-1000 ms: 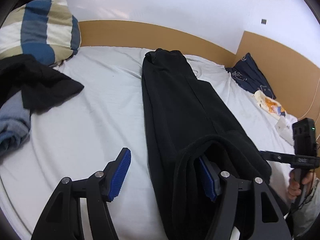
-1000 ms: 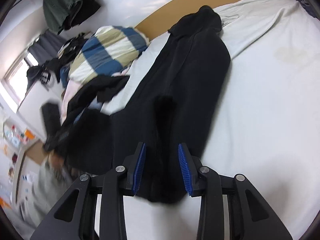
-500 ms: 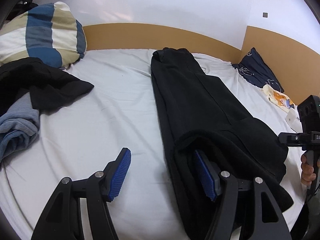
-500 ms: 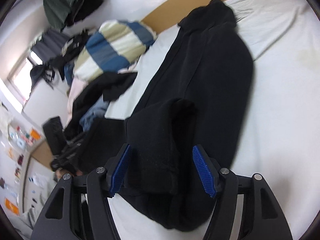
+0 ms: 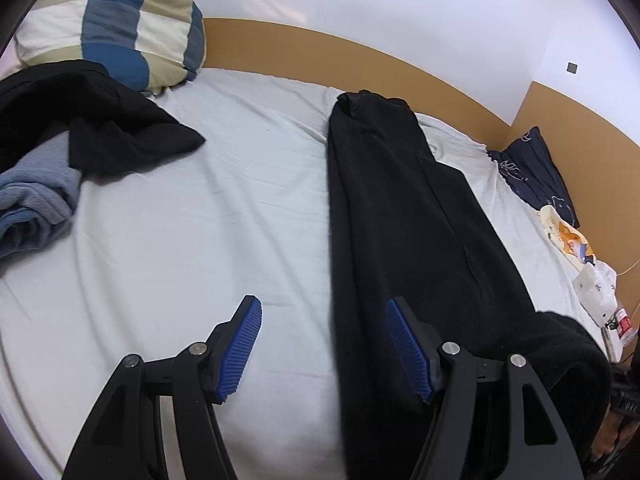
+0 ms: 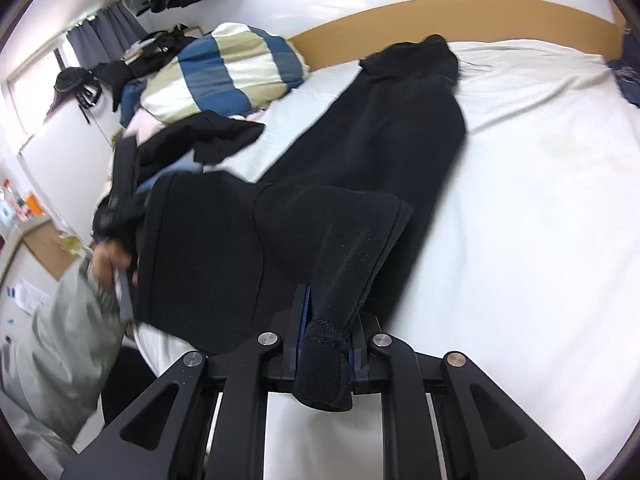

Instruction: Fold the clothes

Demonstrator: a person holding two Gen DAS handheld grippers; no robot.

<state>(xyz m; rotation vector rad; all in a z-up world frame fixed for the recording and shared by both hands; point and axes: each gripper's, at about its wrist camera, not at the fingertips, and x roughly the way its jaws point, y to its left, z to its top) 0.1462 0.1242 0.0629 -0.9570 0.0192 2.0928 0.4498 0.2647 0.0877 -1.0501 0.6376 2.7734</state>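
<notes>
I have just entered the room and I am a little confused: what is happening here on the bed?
A person is folding a long black fleece garment that lies stretched out on the white bed sheet. The right tool is shut on the garment's near end and lifts it. The left tool is open over the garment's left edge, gripping nothing. A striped duvet and other clothes lie beside.

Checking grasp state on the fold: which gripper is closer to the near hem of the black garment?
Right. The right gripper is shut on the black garment's near hem, lifting a corner. The left gripper is open at that end, straddling the garment's left edge without pinching it.
</notes>
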